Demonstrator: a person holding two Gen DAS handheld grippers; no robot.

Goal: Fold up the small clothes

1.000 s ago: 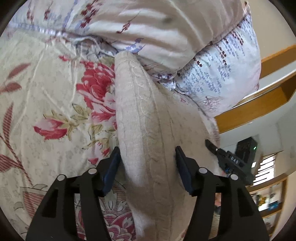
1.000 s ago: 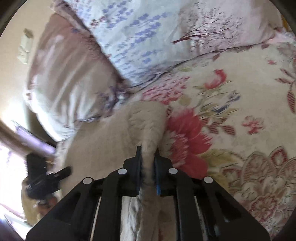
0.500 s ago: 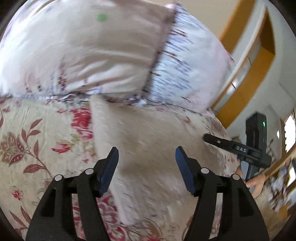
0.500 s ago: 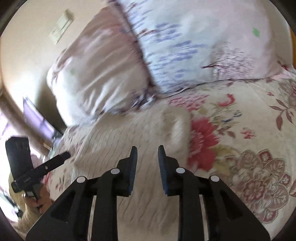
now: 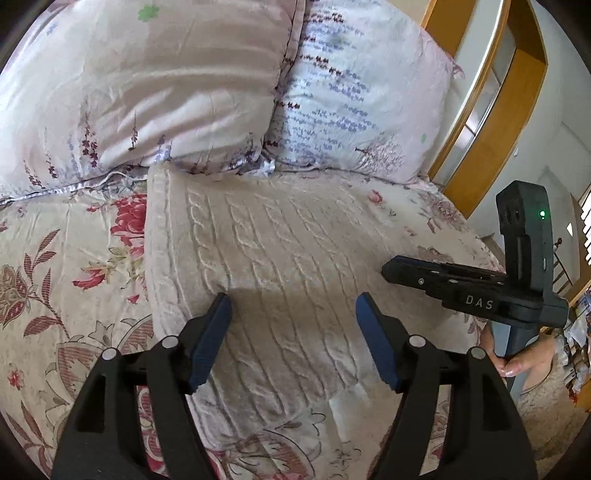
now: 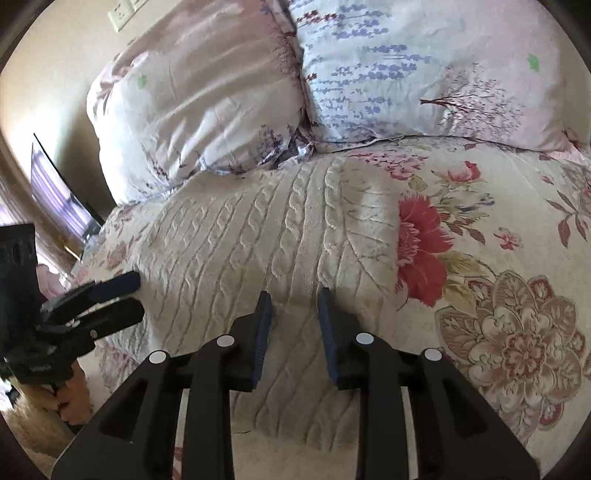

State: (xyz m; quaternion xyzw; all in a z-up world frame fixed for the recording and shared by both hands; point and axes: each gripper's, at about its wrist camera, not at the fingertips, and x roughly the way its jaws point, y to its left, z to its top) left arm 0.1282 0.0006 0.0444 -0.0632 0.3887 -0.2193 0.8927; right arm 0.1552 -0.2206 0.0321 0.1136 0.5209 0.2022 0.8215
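Hovering above the cable-knit sweater [image 5: 280,266], the left gripper [image 5: 293,325] has its blue fingers widely spread and holds nothing. The right gripper [image 6: 293,314] also hangs over the knit, its fingers apart with a smaller gap, and nothing is between them. The sweater lies flat on the floral bedspread [image 5: 55,258], with its far edge touching the two pillows [image 5: 147,85]. Only the left view shows the wooden frame [image 5: 491,122] and the person's hand [image 5: 524,360] on the other tool. Only the right view shows the wall socket [image 6: 123,14] and a dark screen [image 6: 59,195].
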